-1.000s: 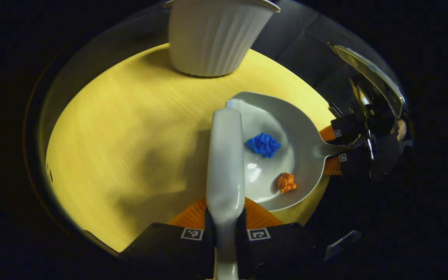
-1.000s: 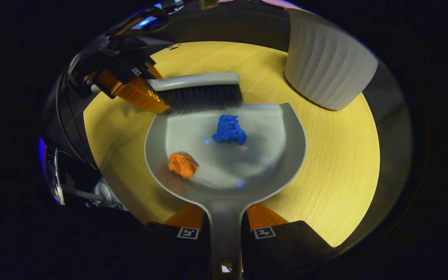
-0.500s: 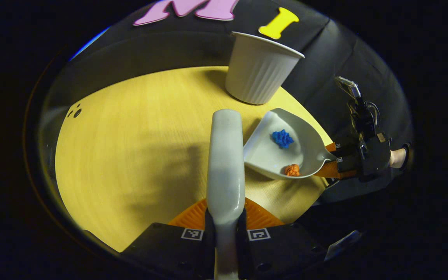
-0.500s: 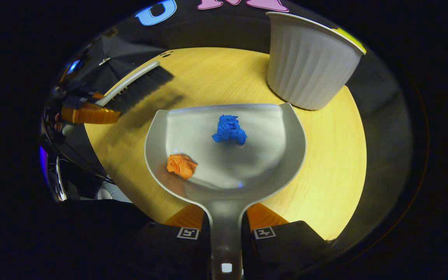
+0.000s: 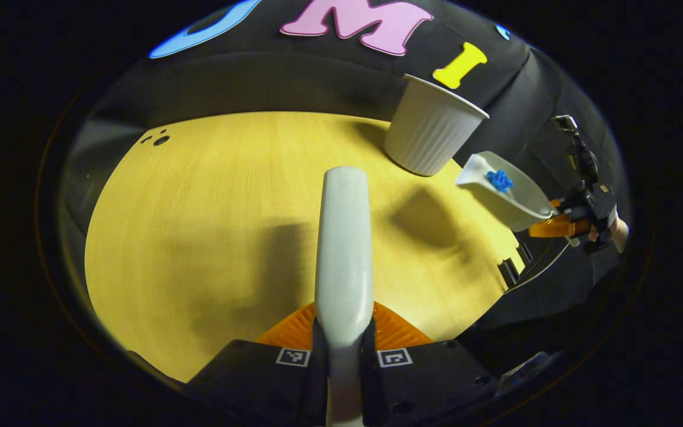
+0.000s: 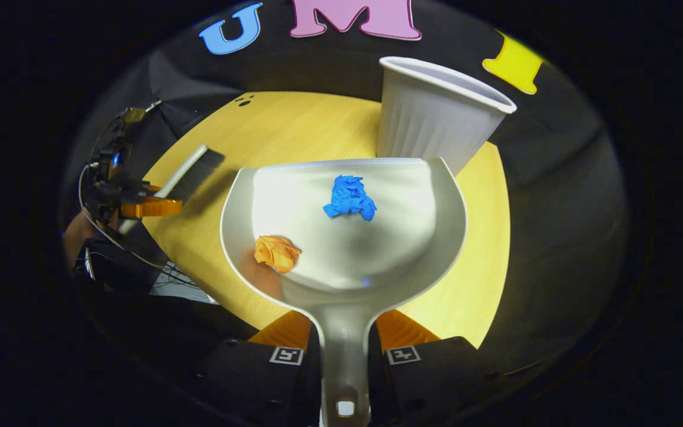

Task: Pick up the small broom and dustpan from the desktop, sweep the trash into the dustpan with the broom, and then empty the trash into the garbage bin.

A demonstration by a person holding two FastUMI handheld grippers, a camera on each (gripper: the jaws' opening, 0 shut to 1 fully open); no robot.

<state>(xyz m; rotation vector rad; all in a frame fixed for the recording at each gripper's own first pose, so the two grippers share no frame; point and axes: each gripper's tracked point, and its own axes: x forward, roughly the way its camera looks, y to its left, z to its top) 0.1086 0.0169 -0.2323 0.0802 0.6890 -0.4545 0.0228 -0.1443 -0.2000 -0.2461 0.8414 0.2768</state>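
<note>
My left gripper (image 5: 344,338) is shut on the handle of the small white broom (image 5: 344,249), which runs straight ahead above the table. In the right gripper view that broom (image 6: 190,172) hangs at the far left, bristles down. My right gripper (image 6: 344,341) is shut on the handle of the grey dustpan (image 6: 430,249), held up off the table. A blue paper wad (image 6: 348,197) and an orange paper wad (image 6: 276,252) lie in the pan. The white ribbed garbage bin (image 6: 430,127) stands just beyond the pan's front edge. From the left gripper view the raised dustpan (image 5: 510,198) hangs right of the bin (image 5: 430,139).
The round yellow wooden table (image 5: 211,207) has a black cloth wall behind it. Small dark holes (image 5: 158,140) mark its far left rim. A person's hand (image 5: 614,228) holds the right gripper at the right edge. Cables (image 6: 104,237) hang past the table's left side.
The dustpan has risen off the table with both wads in it, toward the bin. The broom has pulled back and away to the left.
</note>
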